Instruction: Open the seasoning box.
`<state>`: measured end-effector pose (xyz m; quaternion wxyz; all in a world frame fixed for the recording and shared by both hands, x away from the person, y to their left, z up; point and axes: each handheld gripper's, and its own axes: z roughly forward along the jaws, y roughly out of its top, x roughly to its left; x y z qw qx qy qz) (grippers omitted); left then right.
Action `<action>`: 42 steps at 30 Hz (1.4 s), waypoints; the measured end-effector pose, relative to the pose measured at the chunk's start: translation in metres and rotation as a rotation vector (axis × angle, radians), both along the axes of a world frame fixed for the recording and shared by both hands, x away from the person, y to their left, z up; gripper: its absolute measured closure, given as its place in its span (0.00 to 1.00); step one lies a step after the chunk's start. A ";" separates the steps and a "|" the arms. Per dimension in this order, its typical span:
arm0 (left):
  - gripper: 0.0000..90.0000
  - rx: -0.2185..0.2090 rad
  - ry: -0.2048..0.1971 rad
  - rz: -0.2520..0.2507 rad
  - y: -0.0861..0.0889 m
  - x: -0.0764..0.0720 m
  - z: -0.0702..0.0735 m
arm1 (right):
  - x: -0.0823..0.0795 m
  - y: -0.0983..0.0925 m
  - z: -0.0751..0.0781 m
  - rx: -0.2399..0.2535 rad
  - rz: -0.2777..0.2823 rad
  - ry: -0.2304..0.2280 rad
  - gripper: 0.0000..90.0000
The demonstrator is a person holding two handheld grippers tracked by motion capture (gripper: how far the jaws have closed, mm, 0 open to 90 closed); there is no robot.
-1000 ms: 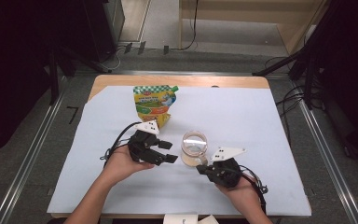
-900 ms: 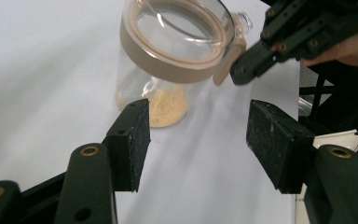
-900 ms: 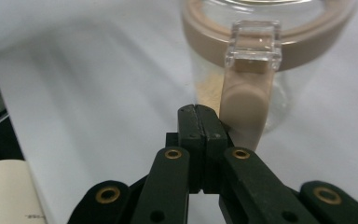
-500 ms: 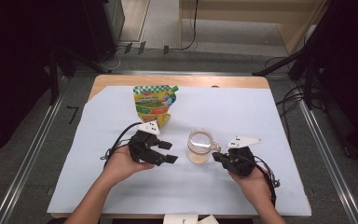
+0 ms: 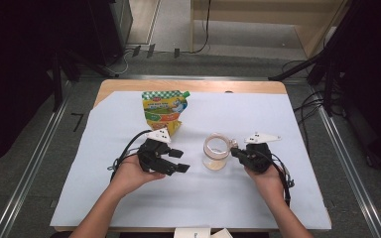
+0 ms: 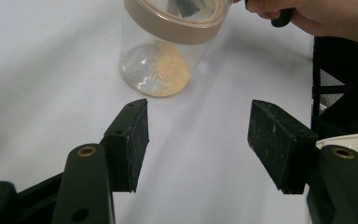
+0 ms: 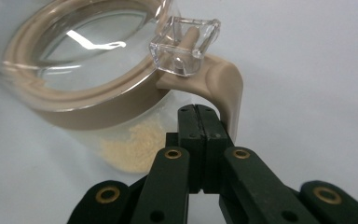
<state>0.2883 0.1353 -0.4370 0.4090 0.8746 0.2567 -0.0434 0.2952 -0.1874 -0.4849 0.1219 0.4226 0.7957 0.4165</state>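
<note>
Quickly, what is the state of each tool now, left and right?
Left tool: open, holding nothing.
Right tool: closed, empty, beside the jar handle.

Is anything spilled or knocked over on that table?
Nothing spilled. The jar stands upright with its lid on and a little yellow powder inside. Only the pouch looks odd: its lower end is crumpled.
</note>
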 end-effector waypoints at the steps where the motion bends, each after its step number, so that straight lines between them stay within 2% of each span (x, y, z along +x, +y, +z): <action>1: 0.44 -0.001 -0.001 0.005 0.000 0.000 0.000 | 0.003 0.000 -0.001 -0.002 0.003 -0.010 1.00; 4: 0.44 -0.016 -0.005 0.010 0.001 0.000 0.001 | 0.010 0.002 -0.002 0.000 0.019 -0.022 1.00; 6: 0.43 -0.016 0.000 0.019 0.001 0.001 0.001 | 0.013 0.004 -0.004 -0.015 0.021 -0.046 1.00; 9: 0.43 -0.022 0.011 0.027 0.002 0.003 0.000 | 0.017 0.005 -0.008 -0.006 0.027 -0.043 1.00; 11: 0.43 -0.031 0.012 0.030 0.002 0.003 0.001 | 0.021 0.007 -0.015 -0.001 0.020 0.009 1.00; 12: 0.43 -0.041 0.009 0.035 0.002 0.004 0.001 | 0.021 0.007 -0.015 -0.001 0.020 0.009 1.00; 14: 0.43 -0.058 0.003 0.039 0.002 0.004 0.002 | 0.021 0.009 -0.018 0.018 0.034 0.043 1.00; 17: 0.41 -0.058 0.003 0.038 0.002 0.005 0.002 | 0.015 0.021 -0.017 -0.011 0.086 0.013 1.00; 20: 0.39 -0.059 -0.004 0.036 0.004 0.005 0.002 | 0.009 0.033 -0.017 -0.027 0.114 -0.003 1.00; 23: 0.35 -0.070 -0.003 0.028 0.005 0.006 0.001 | 0.003 0.042 -0.016 -0.021 0.150 0.006 1.00; 26: 0.31 -0.063 -0.013 0.021 0.004 0.007 0.000 | 0.000 0.047 -0.016 -0.015 0.170 0.010 1.00; 28: 0.32 -0.066 0.009 0.010 0.003 0.008 -0.002 | -0.001 0.048 -0.014 -0.015 0.170 0.016 1.00; 33: 0.31 -0.057 -0.016 0.013 0.000 0.010 -0.006 | -0.003 0.040 -0.003 0.021 0.148 0.050 1.00; 38: 0.29 -0.068 -0.031 0.004 -0.006 0.012 -0.011 | -0.009 0.028 0.010 0.013 0.147 0.035 1.00; 42: 0.27 -0.053 -0.060 -0.007 -0.014 0.010 -0.013 | -0.010 0.018 0.018 0.010 0.122 0.015 1.00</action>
